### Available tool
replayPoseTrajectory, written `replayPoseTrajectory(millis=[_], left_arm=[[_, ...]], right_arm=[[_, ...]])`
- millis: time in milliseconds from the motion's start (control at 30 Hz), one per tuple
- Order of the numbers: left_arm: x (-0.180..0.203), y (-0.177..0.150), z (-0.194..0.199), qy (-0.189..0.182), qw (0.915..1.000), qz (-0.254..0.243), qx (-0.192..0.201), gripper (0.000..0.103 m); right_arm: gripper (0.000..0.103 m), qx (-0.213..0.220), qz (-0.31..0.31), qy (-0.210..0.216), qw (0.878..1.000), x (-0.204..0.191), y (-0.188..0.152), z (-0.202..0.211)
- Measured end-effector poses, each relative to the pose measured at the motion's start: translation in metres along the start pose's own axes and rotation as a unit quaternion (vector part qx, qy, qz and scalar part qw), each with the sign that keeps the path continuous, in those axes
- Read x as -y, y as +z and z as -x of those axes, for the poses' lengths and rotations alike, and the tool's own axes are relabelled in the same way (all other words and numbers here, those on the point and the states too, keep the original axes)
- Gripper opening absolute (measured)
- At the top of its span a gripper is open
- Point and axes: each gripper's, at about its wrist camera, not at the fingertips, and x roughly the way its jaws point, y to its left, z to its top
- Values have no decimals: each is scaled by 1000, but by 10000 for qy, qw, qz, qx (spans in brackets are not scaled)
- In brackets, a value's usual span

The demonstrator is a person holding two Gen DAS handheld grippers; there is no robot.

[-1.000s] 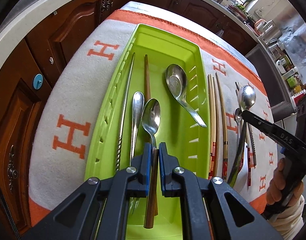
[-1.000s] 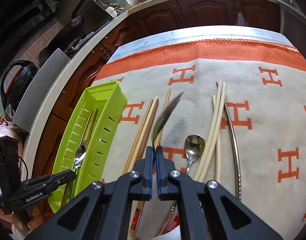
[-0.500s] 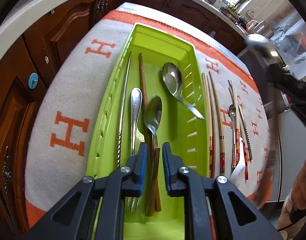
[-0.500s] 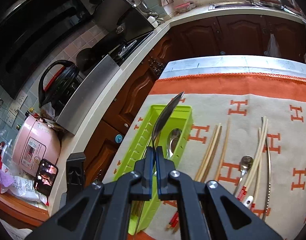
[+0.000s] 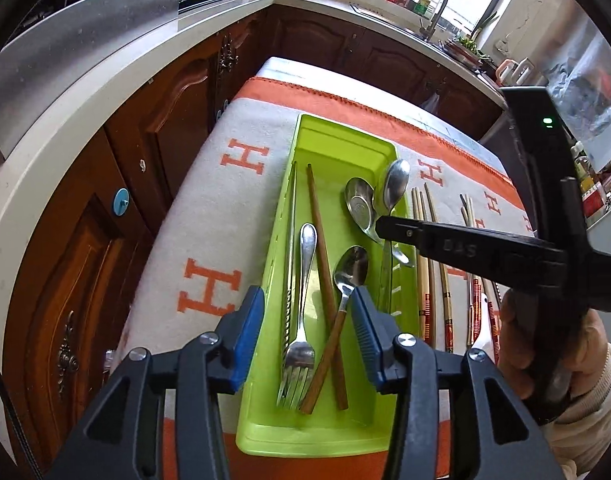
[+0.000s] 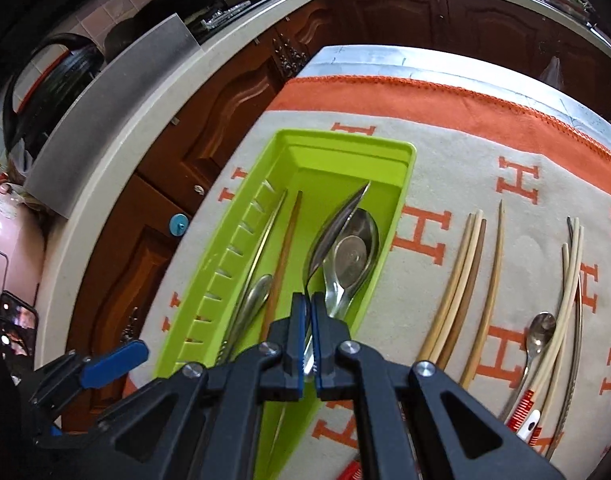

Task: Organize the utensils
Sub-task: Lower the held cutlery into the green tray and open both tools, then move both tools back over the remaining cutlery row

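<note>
Left view alone showed "DAS" on the right tongs (image 5: 379, 226), clamped on a steel spoon (image 6: 337, 222) over the green tray (image 6: 401, 196); left tongs (image 5: 305, 320) were opening, gripping nothing.

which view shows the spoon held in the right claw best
The left wrist view: the shiny steel spoon shows its whole bowl above the lime-green plastic tray, its handle gripped by the right claw. The right wrist view sees that spoon edge-on, a thin curved sliver rising from the shut claw.
</note>
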Motion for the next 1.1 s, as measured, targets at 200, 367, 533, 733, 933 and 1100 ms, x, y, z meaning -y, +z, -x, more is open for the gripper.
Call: replayPoseTrajectory(millis=[200,367,533,733,933,1100], left_arm=[[2,-3,4,216,9997,-102,24,51],[4,-1,4,286,9995,-120,40,51],[11,-3,4,306,9994,-177,22,52],[29,-6,1,318,9990,-319,-35,53],[54,-8,-4,317,9979,-552,-112,53],[79,-8,-9,271,9963,-791,-178,53]], right_arm=[[4,-19,-30,-170,9998,2,-4,0],[4,71,36,-77,9999,2,-14,17],[4,227,-14,-30,9997,12,-29,38],[4,441,-42,-250,9987,31,-49,60],[4,580,-145,-446,9972,56,-67,74],[4,641,-381,-516,9959,82,-80,83]])
